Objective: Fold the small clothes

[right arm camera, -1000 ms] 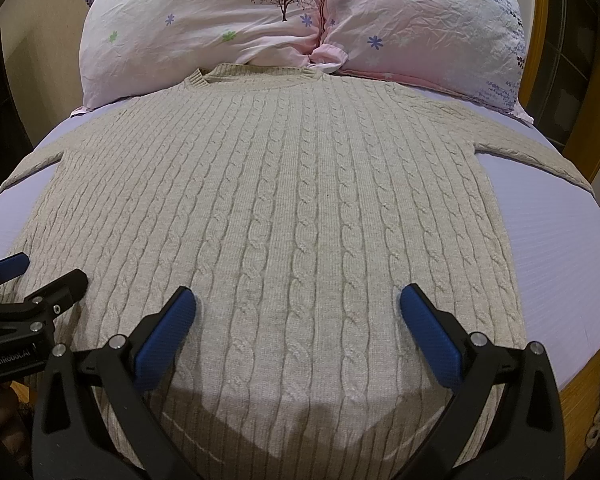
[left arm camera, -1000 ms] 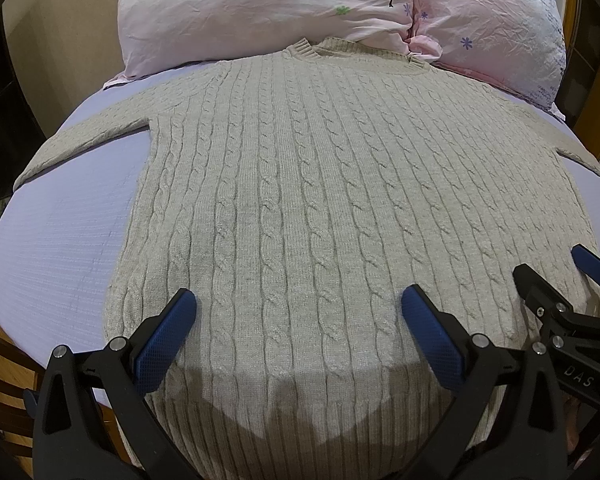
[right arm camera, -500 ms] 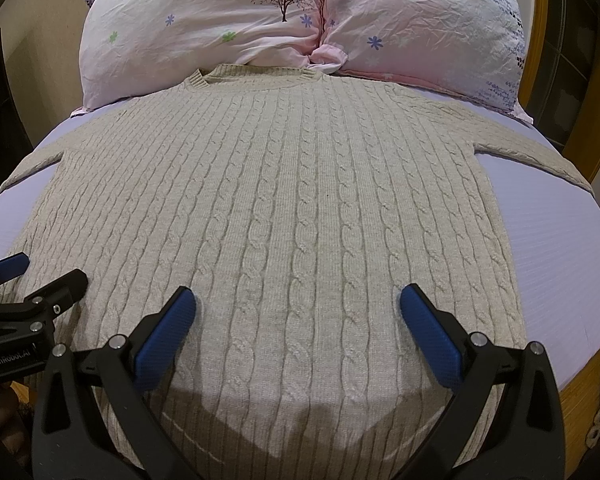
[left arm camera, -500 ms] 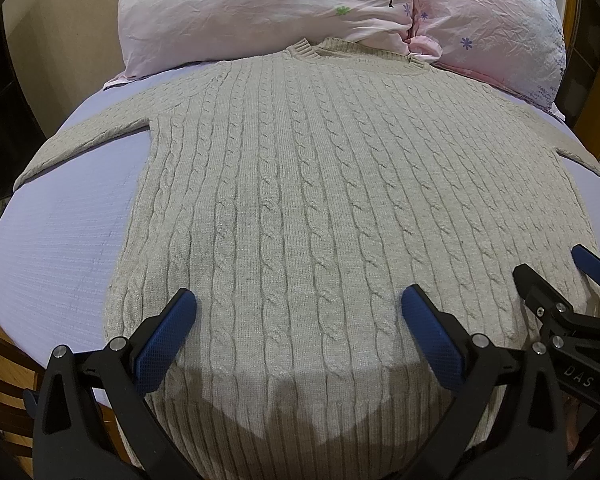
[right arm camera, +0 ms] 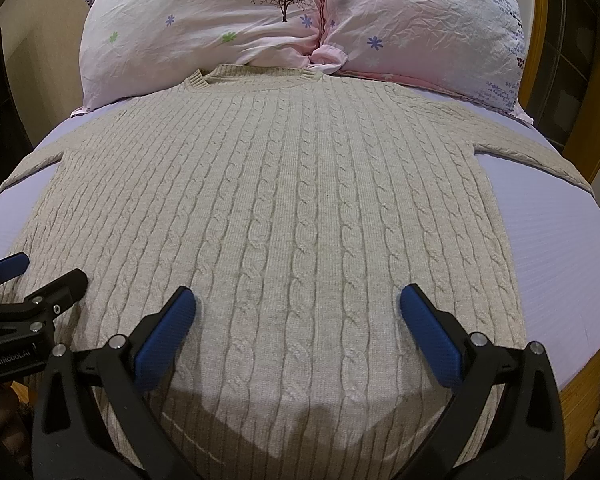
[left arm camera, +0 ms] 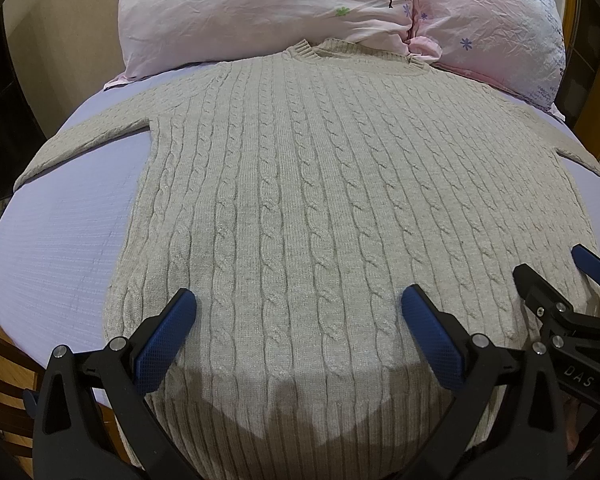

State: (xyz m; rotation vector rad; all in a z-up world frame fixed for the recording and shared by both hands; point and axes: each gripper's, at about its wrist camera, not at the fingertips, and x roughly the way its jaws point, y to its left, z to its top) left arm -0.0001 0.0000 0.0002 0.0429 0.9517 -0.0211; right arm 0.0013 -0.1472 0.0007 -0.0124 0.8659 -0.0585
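A beige cable-knit sweater lies flat and spread out on the lilac bed sheet, collar toward the pillows, sleeves out to both sides. It also shows in the right wrist view. My left gripper is open and empty, hovering over the sweater's lower left part near the hem. My right gripper is open and empty over the lower right part. The right gripper also appears in the left wrist view, and the left gripper in the right wrist view.
Two pink flowered pillows lie at the head of the bed just beyond the collar. A wooden bed frame runs along the right edge. Dark furniture stands to the left.
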